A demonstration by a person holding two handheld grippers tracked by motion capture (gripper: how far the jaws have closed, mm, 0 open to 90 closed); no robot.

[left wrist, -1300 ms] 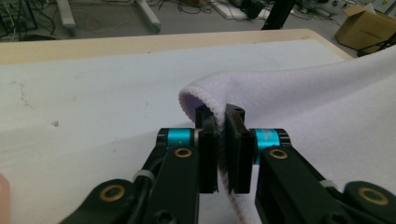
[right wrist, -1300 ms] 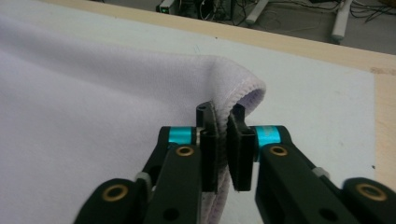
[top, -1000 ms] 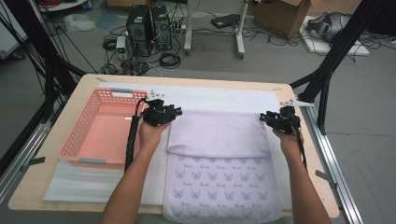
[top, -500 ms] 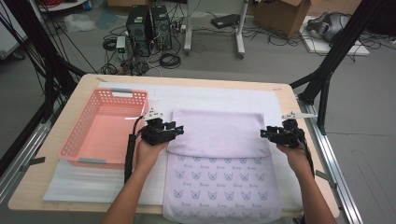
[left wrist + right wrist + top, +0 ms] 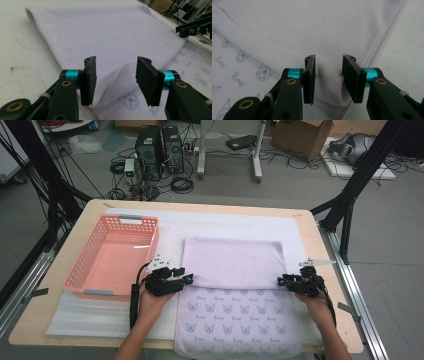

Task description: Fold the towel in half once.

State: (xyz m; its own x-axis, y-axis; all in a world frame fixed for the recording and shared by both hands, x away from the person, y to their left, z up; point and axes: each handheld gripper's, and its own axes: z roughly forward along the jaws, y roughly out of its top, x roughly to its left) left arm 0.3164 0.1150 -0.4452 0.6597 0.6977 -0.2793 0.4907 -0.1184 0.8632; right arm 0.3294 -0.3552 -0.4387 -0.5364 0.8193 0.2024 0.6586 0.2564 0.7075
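Two tools (image 5: pixel 187 279) (image 5: pixel 281 281), one towel (image 5: pixel 232 262), one basket (image 5: pixel 111 257).

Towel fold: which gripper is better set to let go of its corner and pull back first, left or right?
Probably left: the left gripper has just been opening, its pads apart from the towel corner. The right gripper jaws sit closer around their corner.

towel print: small cat-face motifs with a script word under each are seen on the towel (image 5: pixel 249 32); the word looks like "Kony" but can't be read with certainty
other text: none readable elsewhere
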